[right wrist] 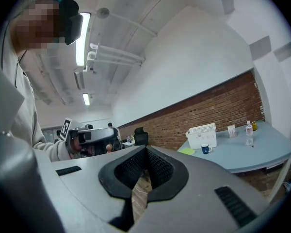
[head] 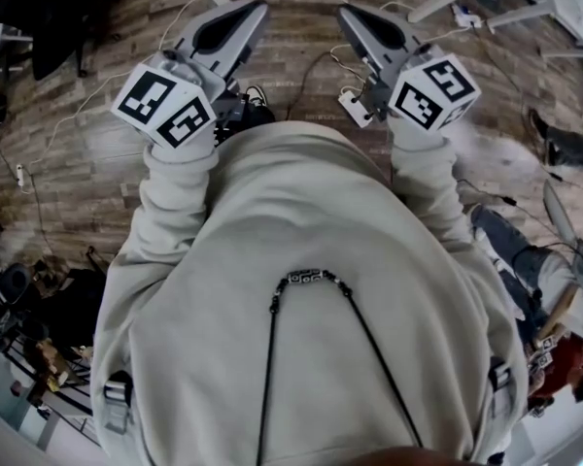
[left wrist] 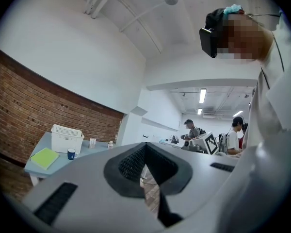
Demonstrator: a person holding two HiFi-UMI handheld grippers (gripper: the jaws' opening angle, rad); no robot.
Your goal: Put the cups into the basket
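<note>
Head view: left gripper [head: 245, 16] and right gripper [head: 354, 19] are held over the floor [head: 97, 153], jaws pressed together with nothing between. A blue cup [left wrist: 71, 154] is seen just beside the white basket [left wrist: 67, 138] on a table [left wrist: 85, 152].

Floor: brown wood planks [head: 78, 178] underfoot.
Wall: brick wall [left wrist: 34, 101], white above.
Table: blue table [right wrist: 254, 154] against it.
Light: ceiling tubes [right wrist: 81, 38] glowing.

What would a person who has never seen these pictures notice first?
The pale sweatshirt fills the middle of the head view, with the left gripper and right gripper held shut and empty above a wooden floor. Far off in the left gripper view, a white basket and a blue cup stand on a blue table.
</note>
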